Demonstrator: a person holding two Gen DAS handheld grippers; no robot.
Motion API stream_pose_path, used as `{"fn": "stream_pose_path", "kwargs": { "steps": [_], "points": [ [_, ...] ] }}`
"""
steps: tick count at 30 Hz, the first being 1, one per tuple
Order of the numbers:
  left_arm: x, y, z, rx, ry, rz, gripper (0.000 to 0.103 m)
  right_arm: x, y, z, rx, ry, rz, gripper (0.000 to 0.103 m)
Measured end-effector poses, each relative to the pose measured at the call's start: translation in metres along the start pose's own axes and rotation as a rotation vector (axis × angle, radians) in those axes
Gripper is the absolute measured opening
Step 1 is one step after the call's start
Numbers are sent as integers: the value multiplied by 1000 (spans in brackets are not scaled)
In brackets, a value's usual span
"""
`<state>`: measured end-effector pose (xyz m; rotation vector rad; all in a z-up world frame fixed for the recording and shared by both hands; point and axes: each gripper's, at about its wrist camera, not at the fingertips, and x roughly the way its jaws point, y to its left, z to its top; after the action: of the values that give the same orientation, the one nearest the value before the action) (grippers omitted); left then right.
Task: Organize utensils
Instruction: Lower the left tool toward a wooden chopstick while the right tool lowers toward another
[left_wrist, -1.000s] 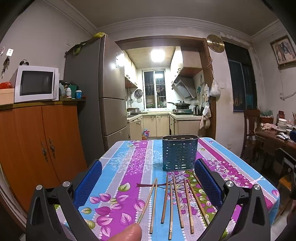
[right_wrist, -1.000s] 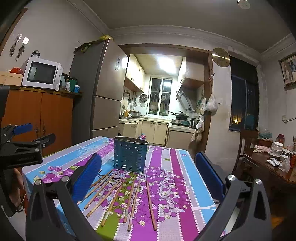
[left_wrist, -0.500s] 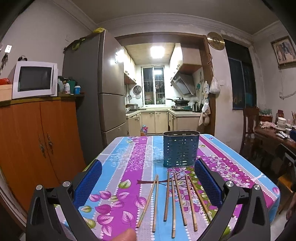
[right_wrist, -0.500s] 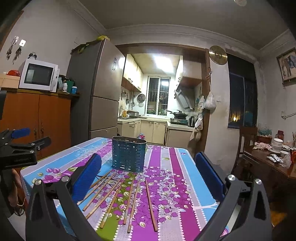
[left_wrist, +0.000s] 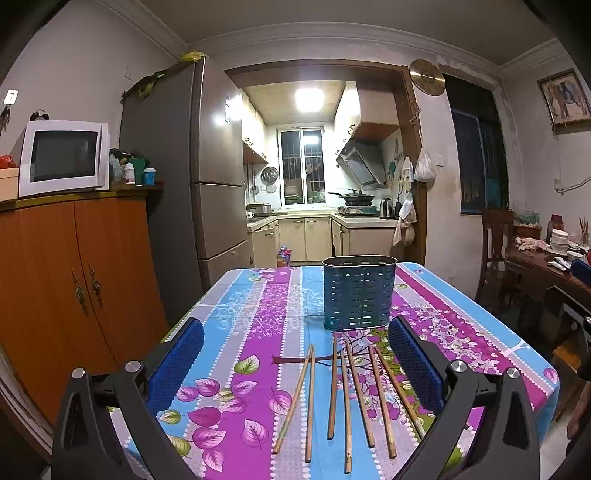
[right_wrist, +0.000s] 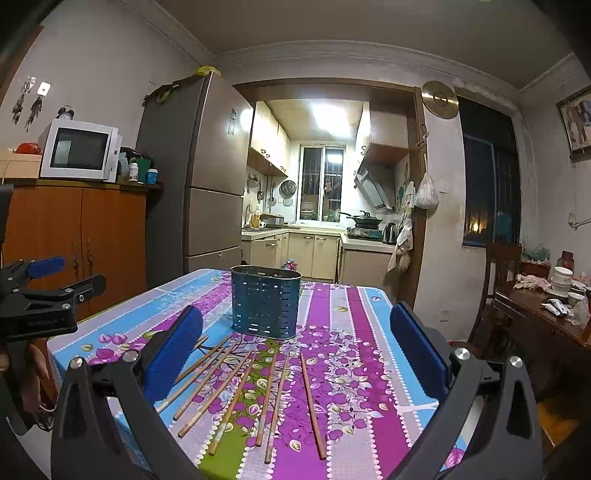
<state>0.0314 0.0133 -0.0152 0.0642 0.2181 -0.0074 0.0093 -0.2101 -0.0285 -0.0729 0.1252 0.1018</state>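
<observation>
Several wooden chopsticks (left_wrist: 347, 391) lie side by side on the flowered tablecloth, pointing toward a blue perforated utensil holder (left_wrist: 357, 291) that stands upright behind them. In the right wrist view the chopsticks (right_wrist: 251, 384) fan out in front of the holder (right_wrist: 264, 302). My left gripper (left_wrist: 295, 362) is open and empty, above the near ends of the chopsticks. My right gripper (right_wrist: 295, 354) is open and empty, also short of the chopsticks. The left gripper (right_wrist: 48, 295) shows at the left edge of the right wrist view.
The table (left_wrist: 258, 317) has a purple and blue floral cloth. An orange cabinet (left_wrist: 74, 280) with a microwave (left_wrist: 62, 158) stands left, a grey fridge (left_wrist: 207, 177) behind it. A wooden chair (left_wrist: 495, 243) and a cluttered side table (left_wrist: 546, 258) stand right.
Both grippers have risen and pulled back a little, so the chopsticks and holder sit lower and farther in view. A fingertip at the bottom of the left view is gone.
</observation>
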Motion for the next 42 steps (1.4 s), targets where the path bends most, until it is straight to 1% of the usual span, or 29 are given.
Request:
{"fn": "stream_pose_path", "kwargs": {
  "steps": [3, 10, 13, 14, 15, 16, 17, 18, 19, 20, 22, 24, 26, 29, 34, 37, 38, 39, 41, 42],
  "points": [
    [0, 1, 0, 1, 1, -2, 100, 1, 0, 0, -3, 15, 2, 98],
    [5, 2, -2, 4, 7, -1, 100, 0, 5, -1, -32, 13, 17, 98],
    [9, 15, -6, -11, 18, 12, 100, -1, 4, -8, -12, 29, 61, 97],
    [11, 20, -8, -14, 19, 15, 100, -1, 5, -14, 1, 39, 87, 87],
    [13, 28, -12, -14, 19, 30, 100, -1, 9, -22, 6, 59, 111, 79],
    [16, 36, -16, -12, 24, 49, 100, 1, 12, -29, 11, 85, 128, 61],
    [18, 41, -19, -16, 30, 57, 100, 5, 16, -40, 24, 127, 152, 45],
    [21, 50, -24, -26, 40, 66, 100, 11, 21, -53, 40, 174, 184, 40],
    [23, 56, -30, -34, 45, 74, 100, 15, 24, -64, 51, 208, 203, 34],
    [24, 60, -35, -36, 47, 77, 100, 19, 29, -75, 58, 243, 220, 29],
    [26, 68, -50, -29, 55, 83, 100, 29, 38, -98, 71, 314, 245, 26],
    [31, 73, -64, -30, 72, 76, 99, 39, 48, -116, 76, 360, 254, 23],
    [35, 80, -77, -39, 87, 64, 99, 45, 58, -126, 72, 385, 253, 19],
    [38, 86, -91, -44, 100, 51, 99, 52, 68, -136, 57, 400, 227, 18],
    [45, 92, -110, -36, 136, -1, 99, 64, 71, -146, 39, 398, 190, 17],
    [48, 85, -121, -29, 152, -59, 99, 67, 67, -146, 41, 395, 172, 12],
    [48, 80, -124, -22, 158, -84, 94, 67, 67, -146, 37, 392, 168, 9],
    [50, 73, -128, -4, 170, -121, 92, 67, 66, -146, 37, 392, 169, 9],
    [54, 58, -134, 37, 186, -159, 82, 69, 67, -146, 34, 392, 168, 9],
    [55, 54, -137, 45, 191, -174, 79, 70, 66, -146, 35, 391, 169, 9]
  ]
}}
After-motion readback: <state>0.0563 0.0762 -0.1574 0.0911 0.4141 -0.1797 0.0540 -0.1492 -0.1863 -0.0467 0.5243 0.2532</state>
